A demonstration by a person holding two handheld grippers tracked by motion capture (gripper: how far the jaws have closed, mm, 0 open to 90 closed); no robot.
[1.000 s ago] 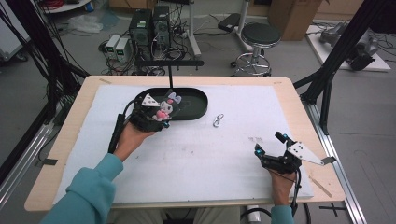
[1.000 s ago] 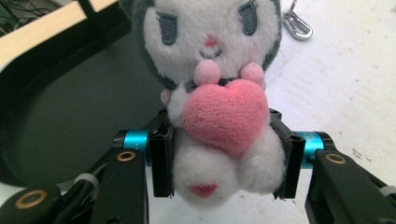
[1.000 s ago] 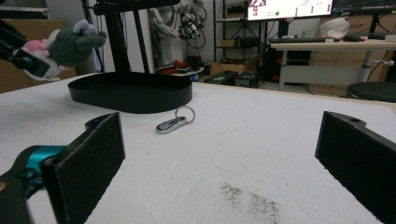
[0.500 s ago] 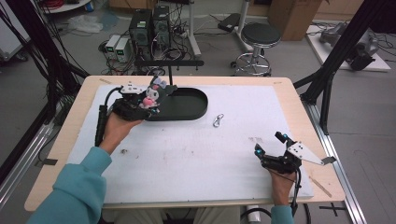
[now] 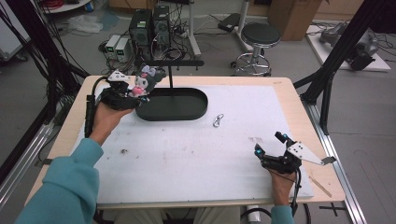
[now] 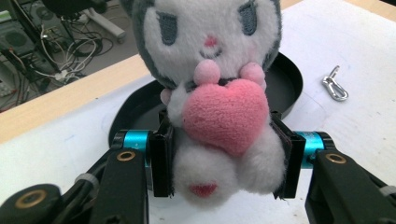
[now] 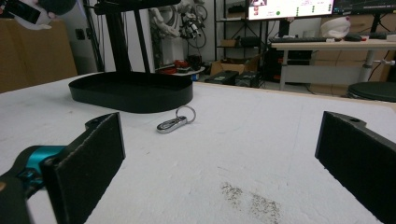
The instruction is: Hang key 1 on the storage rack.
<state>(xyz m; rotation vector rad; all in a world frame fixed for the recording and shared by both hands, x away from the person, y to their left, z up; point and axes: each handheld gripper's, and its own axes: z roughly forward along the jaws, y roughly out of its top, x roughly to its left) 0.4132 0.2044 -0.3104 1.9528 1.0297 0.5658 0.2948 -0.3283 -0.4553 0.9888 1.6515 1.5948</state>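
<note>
above tray (image 5: 187, 112), plush toy (image 6: 212, 93) in left claw (image 6: 224, 161)

No legible text, label, brand or number on anything in the three views. The monitor (image 7: 292, 8) behind the surface in the right gripper view shows coloured patches and lines of writing, too small and blurred to read.

A small plush doll (image 5: 143, 80) with grey hood, white face and pink heart on its chest sits upright, clamped at the body, above the table's far left.
</note>
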